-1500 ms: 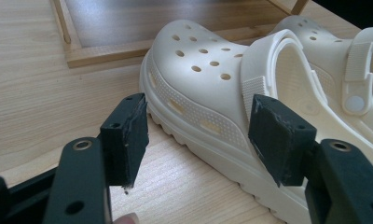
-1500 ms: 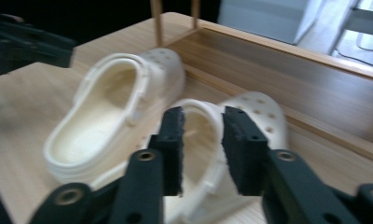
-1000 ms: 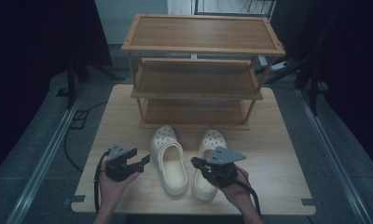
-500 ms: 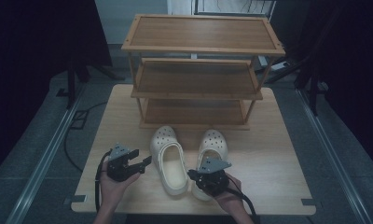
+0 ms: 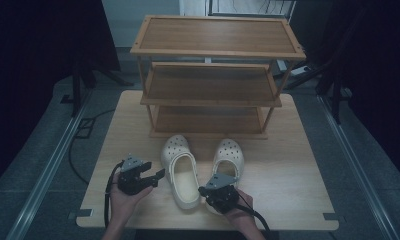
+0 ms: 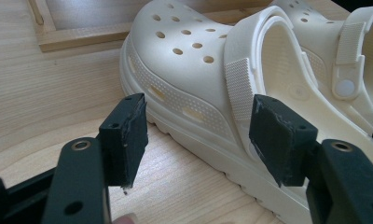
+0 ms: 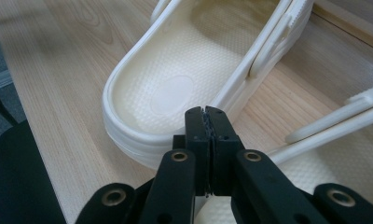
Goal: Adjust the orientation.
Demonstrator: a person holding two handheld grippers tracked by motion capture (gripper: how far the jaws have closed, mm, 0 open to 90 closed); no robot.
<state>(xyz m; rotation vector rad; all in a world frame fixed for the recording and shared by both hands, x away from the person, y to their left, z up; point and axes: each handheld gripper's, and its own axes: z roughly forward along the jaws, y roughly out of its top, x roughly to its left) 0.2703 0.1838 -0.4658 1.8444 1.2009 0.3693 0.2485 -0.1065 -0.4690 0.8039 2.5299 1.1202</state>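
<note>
Two cream perforated clogs lie side by side on the wooden table, toes toward the rack: the left clog and the right clog. My left gripper sits just left of the left clog, open. Its pads stand on either side of that clog's side and strap without touching. My right gripper is low over the right clog's heel. Its jaws have just been closing, and the pads now meet with nothing visible between them. It faces the left clog's footbed.
A three-tier wooden shoe rack stands at the back of the table, its shelves bare. Bare tabletop lies right of the clogs. Dark curtains and floor rails flank the table.
The right gripper has dropped lower and come back toward the near edge, over the right clog's heel. The left gripper has stayed put.
</note>
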